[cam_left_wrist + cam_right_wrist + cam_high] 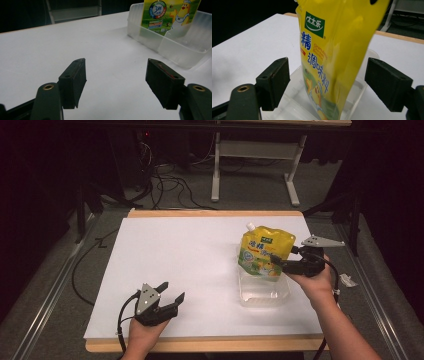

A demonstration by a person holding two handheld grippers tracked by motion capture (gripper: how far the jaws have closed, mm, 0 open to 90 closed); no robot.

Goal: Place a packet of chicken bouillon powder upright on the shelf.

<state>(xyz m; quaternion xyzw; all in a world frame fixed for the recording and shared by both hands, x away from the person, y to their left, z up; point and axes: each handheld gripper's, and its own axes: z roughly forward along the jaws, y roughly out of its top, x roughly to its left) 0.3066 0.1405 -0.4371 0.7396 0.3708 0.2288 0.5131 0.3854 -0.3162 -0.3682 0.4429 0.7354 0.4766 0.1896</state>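
The right gripper (325, 83) has its jaws apart around the yellow pouch (262, 252), apparently without touching it. The pouch stands upright in the clear tray (264, 292), right of center: placing looks done, withdrawal remains. The left gripper (169, 296) rests open on the tabletop (190, 265), lower left.

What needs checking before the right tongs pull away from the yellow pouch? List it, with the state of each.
1. Right tongs released: ok, both pads stand clear of the yellow pouch.
2. Pouch bottom inside the clear plastic tray: ok.
3. Pouch stands without support: cannot tell, it leans.
4. Retreat path for the right tongs: ok, bare white sheet beside the tray.
5. Left tongs out of the way: ok, open, with nothing between them, near the table's front edge.
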